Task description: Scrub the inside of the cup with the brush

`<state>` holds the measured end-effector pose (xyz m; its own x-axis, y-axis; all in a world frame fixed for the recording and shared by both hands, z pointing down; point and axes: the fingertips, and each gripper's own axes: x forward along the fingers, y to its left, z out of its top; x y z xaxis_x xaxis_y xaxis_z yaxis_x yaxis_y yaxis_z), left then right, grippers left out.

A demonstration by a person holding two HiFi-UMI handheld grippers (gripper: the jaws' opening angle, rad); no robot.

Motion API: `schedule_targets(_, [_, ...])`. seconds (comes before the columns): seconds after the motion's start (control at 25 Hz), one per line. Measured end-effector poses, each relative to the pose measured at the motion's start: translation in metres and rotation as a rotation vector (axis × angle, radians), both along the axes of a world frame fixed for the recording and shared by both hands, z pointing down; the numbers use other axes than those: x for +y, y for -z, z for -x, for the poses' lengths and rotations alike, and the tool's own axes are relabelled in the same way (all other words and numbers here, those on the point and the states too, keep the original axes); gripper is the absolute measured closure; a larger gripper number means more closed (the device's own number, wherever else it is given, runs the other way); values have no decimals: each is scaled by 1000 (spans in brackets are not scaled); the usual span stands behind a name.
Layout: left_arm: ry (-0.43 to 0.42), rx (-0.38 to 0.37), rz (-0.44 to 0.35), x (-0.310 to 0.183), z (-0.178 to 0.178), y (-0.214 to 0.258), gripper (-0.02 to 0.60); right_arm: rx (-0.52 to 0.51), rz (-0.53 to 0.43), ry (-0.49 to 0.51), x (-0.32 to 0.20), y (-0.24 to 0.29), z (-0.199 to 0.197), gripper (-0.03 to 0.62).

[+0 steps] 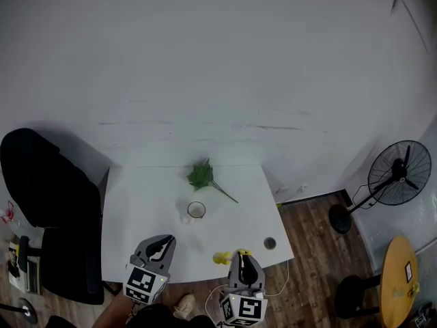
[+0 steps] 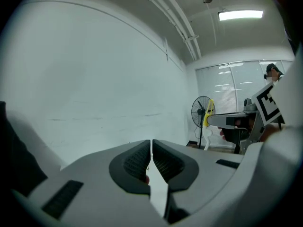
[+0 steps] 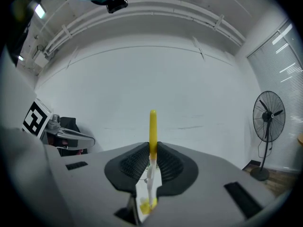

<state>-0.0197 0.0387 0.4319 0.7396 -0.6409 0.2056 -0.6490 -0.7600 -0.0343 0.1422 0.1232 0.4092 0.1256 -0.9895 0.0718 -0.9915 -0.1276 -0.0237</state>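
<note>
A small glass cup point(image 1: 196, 210) stands upright near the middle of the white table point(image 1: 143, 210). My right gripper point(image 1: 243, 255) is at the table's front edge, well short of the cup, and is shut on the brush point(image 1: 222, 257). The brush's yellow and white handle point(image 3: 152, 126) stands up between the right gripper's point(image 3: 152, 148) pads. My left gripper point(image 1: 162, 242) is over the front left of the table, shut with nothing between its pads point(image 2: 137, 161). The left gripper view shows the brush point(image 2: 208, 115) off to the right; the cup is hidden there.
A green leafy sprig point(image 1: 202, 177) lies behind the cup. A small dark round object point(image 1: 270, 242) sits near the table's front right corner. A black chair point(image 1: 41, 190) stands to the left; a standing fan point(image 1: 399, 173) and a round wooden table point(image 1: 403, 272) are on the right.
</note>
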Motion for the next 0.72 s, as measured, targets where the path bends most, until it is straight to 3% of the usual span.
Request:
schedule_targets(0.28, [58,0,1,-11,-14,1,549,1,-15,62,-25,2,-18,530])
schedule_targets(0.72, [158,2,13,-40,-6,-3,549,5,-34,167,-78,13,-14,530])
